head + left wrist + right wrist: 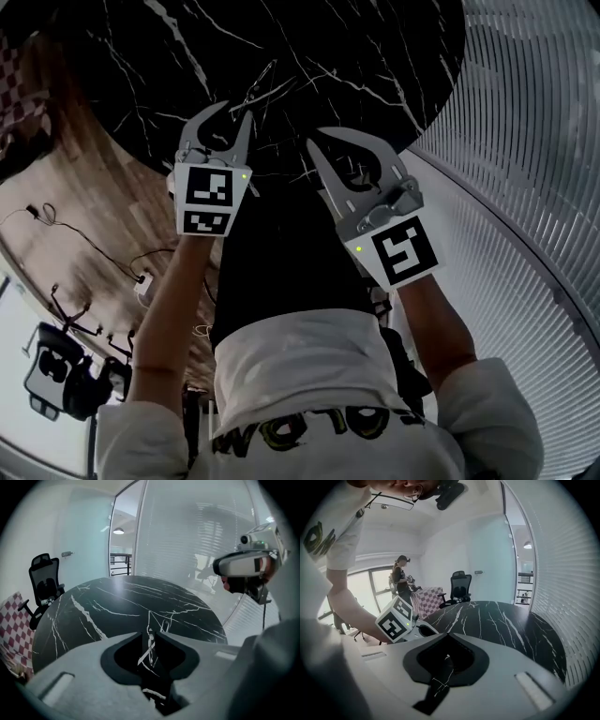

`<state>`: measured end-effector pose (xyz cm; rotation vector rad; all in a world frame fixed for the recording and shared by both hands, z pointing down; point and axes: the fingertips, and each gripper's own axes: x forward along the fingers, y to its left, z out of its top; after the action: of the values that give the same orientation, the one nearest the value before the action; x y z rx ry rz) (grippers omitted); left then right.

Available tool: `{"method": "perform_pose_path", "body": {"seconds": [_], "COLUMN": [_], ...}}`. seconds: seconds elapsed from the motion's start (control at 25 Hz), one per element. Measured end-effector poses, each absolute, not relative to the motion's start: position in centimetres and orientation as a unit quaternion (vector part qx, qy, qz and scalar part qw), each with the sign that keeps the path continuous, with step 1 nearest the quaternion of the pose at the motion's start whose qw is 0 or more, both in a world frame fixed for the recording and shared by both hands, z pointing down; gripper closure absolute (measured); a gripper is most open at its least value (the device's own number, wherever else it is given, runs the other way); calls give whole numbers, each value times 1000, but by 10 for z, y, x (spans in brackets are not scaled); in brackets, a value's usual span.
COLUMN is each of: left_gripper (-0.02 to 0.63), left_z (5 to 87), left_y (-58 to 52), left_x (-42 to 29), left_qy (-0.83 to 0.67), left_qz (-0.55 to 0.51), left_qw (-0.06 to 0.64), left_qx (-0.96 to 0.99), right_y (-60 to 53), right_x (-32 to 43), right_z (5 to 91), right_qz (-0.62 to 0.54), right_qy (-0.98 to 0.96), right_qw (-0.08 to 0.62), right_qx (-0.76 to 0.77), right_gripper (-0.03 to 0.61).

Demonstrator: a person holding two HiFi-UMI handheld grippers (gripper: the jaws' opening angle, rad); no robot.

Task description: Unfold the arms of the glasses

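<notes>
Thin wire glasses (164,625) lie on the black marble surface (117,602), just beyond the left tongs (237,111). Their jaws stand slightly apart and empty, seemingly lined up to grip the frame. The right tongs (315,139) are closed, holding nothing.

I see a round black marble table (117,606), an office chair (44,581) far left, slatted blinds (525,141) right, wood floor (84,159) left.

At 6 o'clock in the head view, your white cloth shirt (309,375) has yellow letters (300,427) with dark edges, too bent and cut off to read. The white cubes (208,197) on your left gripper (237,111) and right gripper (314,141) show black squares, not words.
</notes>
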<state>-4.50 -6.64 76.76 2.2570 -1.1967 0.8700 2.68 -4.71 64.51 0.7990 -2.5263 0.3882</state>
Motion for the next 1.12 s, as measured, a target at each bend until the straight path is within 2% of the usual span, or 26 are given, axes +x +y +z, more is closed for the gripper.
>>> {"method": "perform_pose_path", "body": {"seconds": [0.24,0.36,0.68,1.12], "left_gripper": [535,604,611,612], "left_z": [789,786,778,680], "left_y": [-71,-72,-72,-60], "left_x": [-40,-40,-34,-31], "left_qy": [-434,-449,-447,-449], "left_qz": [308,293,265,231], "left_qw": [230,227,230,217], "left_qx": [815,813,823,835], "right_y": [-43,-40,-31,-25], "right_x": [32,34,39,52], "right_z": [671,674,670,599], "right_qz": [164,166,152,88], "right_qy": [-913,-913,-912,-918], "right_qw": [231,231,245,245], "right_qx": [294,294,293,300], "right_gripper": [575,575,575,575]}}
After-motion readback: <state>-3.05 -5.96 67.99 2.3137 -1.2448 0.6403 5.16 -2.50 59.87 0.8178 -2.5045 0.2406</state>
